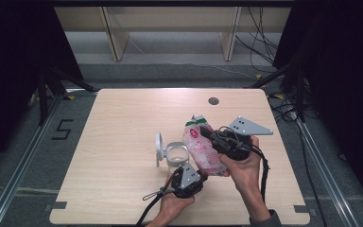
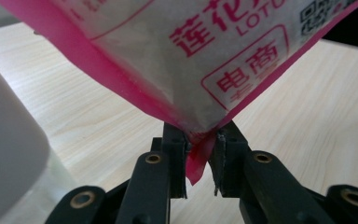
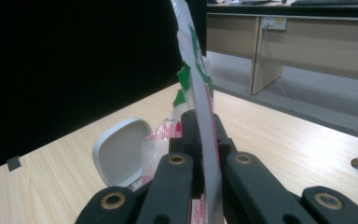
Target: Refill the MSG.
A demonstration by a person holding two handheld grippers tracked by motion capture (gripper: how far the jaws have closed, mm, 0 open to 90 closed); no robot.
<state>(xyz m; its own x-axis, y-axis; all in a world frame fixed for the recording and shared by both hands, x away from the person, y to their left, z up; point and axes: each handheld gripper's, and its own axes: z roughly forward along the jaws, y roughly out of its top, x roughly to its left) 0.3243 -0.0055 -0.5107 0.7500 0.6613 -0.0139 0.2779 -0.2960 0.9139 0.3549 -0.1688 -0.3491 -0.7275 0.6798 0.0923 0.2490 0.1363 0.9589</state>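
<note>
A pink and white snack bag (image 1: 202, 150) with a torn green top hangs tilted over the table, held at both ends. My right gripper (image 1: 204, 133) is shut on its upper edge, which runs edge-on between the jaws as a thin white strip (image 3: 204, 116). My left gripper (image 1: 202, 173) pinches the bag's bottom corner; the pink seam (image 2: 196, 161) sits between its pads, with the printed bag (image 2: 205, 51) bulging above. A clear jar (image 1: 176, 155) stands just left of the bag, its white hinged lid (image 1: 159, 147) flipped up. The lid (image 3: 120, 156) also shows beyond the right jaws.
The light wood table (image 1: 123, 132) has a round cable hole (image 1: 213, 100) near its far edge. The white jar wall (image 2: 7, 140) rises close to the left of the left jaws. Dark curtains flank the table, and wooden desk legs stand beyond it.
</note>
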